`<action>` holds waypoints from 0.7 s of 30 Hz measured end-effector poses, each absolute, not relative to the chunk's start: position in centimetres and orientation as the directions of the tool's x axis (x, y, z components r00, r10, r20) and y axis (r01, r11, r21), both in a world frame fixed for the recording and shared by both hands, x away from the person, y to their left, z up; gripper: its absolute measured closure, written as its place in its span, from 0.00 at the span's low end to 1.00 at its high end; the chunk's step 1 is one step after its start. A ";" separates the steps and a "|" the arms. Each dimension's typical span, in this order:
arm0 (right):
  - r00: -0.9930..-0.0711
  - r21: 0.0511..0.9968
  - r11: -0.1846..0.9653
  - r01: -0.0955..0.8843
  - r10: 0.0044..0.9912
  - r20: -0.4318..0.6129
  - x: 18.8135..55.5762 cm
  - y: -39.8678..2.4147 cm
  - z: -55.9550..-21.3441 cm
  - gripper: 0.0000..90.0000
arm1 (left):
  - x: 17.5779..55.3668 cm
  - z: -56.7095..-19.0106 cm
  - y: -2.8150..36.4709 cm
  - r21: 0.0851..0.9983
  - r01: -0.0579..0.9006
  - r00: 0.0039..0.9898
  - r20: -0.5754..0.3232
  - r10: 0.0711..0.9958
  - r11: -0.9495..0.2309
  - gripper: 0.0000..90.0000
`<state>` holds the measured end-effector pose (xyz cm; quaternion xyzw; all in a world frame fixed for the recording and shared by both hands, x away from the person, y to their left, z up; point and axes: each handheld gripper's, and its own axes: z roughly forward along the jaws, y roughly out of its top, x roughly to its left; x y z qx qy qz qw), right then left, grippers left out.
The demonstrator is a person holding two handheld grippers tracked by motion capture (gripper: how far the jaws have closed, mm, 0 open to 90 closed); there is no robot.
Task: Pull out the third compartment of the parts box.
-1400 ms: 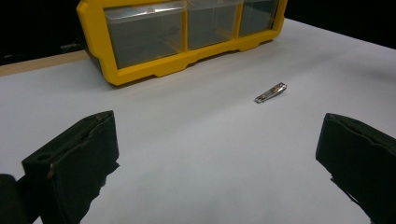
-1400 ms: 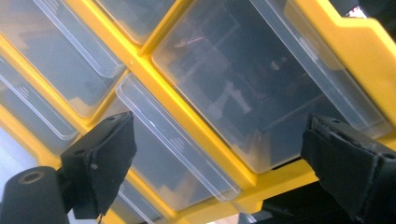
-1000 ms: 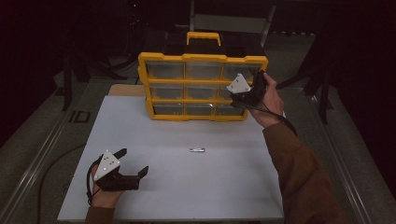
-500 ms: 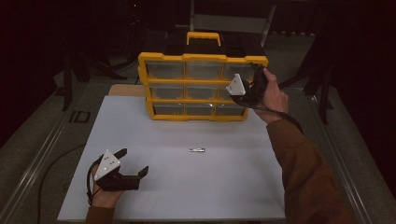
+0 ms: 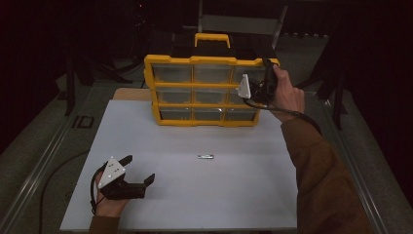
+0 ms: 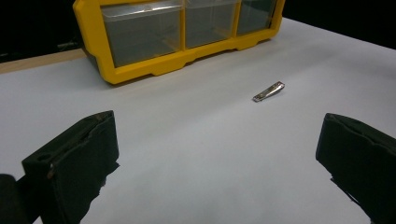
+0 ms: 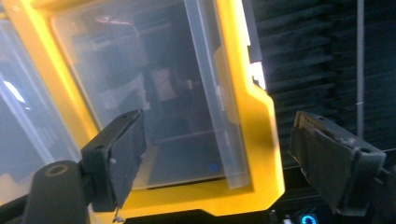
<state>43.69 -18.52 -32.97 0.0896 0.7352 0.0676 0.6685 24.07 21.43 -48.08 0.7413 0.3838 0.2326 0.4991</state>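
A yellow organizer (image 5: 209,86) with clear drawers and a black handle stands at the back of the white table. My right gripper (image 5: 255,85) is held up to its top right drawer (image 5: 246,73). In the right gripper view, the right gripper (image 7: 217,130) straddles that drawer's (image 7: 154,84) edge and the yellow frame (image 7: 243,107). Its jaws have just been closing, but the pads touch nothing. A small metal nail clipper (image 5: 206,156) lies mid-table. My left gripper (image 5: 140,168) rests open at the front left, nothing between its fingers. The left gripper view puts the clipper (image 6: 268,91) ahead of it.
The white tabletop (image 5: 243,195) spreads wide around the clipper. Metal rails (image 5: 44,161) run along both sides of the table. A cable (image 5: 292,114) trails from the right gripper over the brown sleeve (image 5: 321,180). Dark surroundings lie beyond the organizer.
The right hand has shifted slightly at the organizer's top right corner and turned a little. The left gripper and the nail clipper have stayed where they were.
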 end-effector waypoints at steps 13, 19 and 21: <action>-0.003 0.100 0.994 0.043 0.100 -0.995 44.2 -18.4 -33.3 0.45 | 24.1 -48.1 21.4 0.918 0.337 0.599 -0.037 0.800 -0.209 0.00; 0.028 0.054 0.998 0.035 0.053 -0.998 44.1 -18.5 -33.6 0.54 | 24.0 -48.1 21.4 0.918 0.337 0.599 -0.038 0.800 -0.209 0.00; 0.037 0.047 0.998 0.037 0.046 -0.998 44.1 -18.6 -33.6 0.56 | 24.0 -48.1 21.4 0.918 0.337 0.598 -0.037 0.801 -0.209 0.00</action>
